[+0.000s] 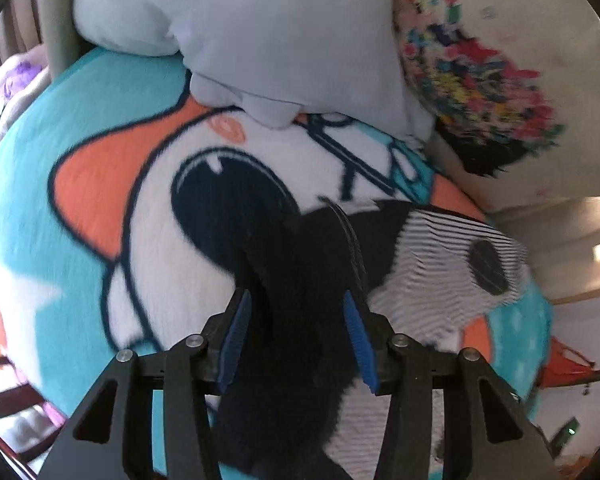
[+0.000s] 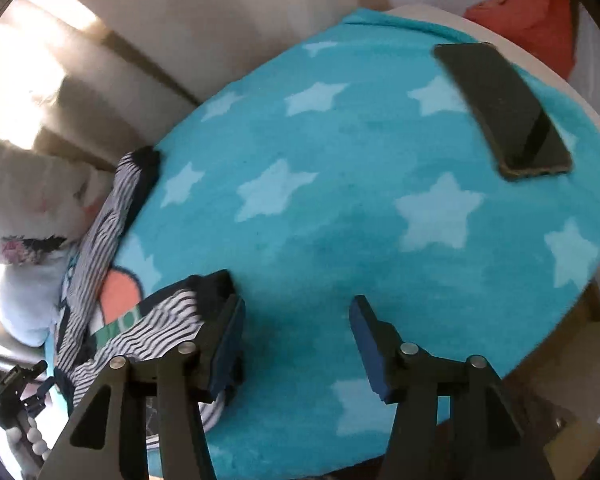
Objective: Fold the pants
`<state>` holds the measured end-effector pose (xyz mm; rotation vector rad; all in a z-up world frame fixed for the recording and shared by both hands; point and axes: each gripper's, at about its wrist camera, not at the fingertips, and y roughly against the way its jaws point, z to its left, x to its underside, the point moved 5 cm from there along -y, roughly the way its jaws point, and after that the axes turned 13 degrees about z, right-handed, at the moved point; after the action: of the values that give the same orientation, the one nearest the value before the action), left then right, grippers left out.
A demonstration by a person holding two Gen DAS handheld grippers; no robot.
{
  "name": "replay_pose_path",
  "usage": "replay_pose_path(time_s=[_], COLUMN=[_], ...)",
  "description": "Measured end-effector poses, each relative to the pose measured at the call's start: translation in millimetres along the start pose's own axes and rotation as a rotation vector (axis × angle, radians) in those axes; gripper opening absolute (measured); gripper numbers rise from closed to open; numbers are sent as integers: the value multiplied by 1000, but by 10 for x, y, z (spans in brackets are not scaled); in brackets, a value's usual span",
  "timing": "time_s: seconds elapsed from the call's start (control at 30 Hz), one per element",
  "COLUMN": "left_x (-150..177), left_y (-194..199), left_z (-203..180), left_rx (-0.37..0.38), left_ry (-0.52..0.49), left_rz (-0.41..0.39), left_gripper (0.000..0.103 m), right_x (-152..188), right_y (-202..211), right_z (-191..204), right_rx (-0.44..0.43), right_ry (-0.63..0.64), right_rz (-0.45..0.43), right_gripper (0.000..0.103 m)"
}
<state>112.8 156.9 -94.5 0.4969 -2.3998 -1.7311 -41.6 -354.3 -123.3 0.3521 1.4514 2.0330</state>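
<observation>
A bed under a teal star-printed blanket [image 2: 340, 208], with one pair of striped pants [image 2: 100, 248] spread across it.

Two pillows sit at the head: one pale blue [image 1: 236, 24], one floral [image 1: 480, 80]. One dark phone [image 2: 504, 112] lies flat on the blanket. The left gripper [image 1: 298, 332] has its blue pads apart, with the pants' dark waistband [image 1: 300, 320] between them; whether it grips, I cannot tell. The right gripper [image 2: 296, 320] is spread wide just beside one dark cuff [image 2: 214, 284].

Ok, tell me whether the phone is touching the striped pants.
Apart. The right wrist view shows the phone lying on the far right of the star blanket, while the striped pants sit at its left edge, with bare blanket between them.
</observation>
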Motion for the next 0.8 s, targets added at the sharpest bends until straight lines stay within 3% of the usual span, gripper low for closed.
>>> replay_pose_path(time_s=[0.13, 0.17, 0.2, 0.3, 0.4, 0.53, 0.67, 0.8], left_x=[-173, -181, -185, -244, -435, -602, -539, -520], left_y=[-297, -340, -378, -373, -309, -292, -182, -40], left_z=[-62, -84, -113, -173, -93, 15, 20, 251], left_rx=[-80, -104, -157, -239, -288, -212, -122, -35], left_ry=[-67, -90, -123, -184, -162, -128, -174, -118], left_rz=[62, 69, 71, 51, 18, 38, 36, 32], left_gripper=[44, 29, 22, 22, 22, 25, 28, 28], right_x=[47, 67, 94, 134, 153, 162, 198, 191], right_y=[-13, -22, -25, -19, -22, -43, -64, -78], right_z=[12, 31, 62, 155, 223, 339, 572, 815], right_rx=[27, 31, 37, 53, 68, 77, 100, 117], right_ry=[-2, -2, 1, 14, 9, 6, 39, 75], right_rz=[3, 3, 2, -9, -21, -23, -25, -23], right_gripper=[59, 59, 59, 59, 59, 59, 59, 59])
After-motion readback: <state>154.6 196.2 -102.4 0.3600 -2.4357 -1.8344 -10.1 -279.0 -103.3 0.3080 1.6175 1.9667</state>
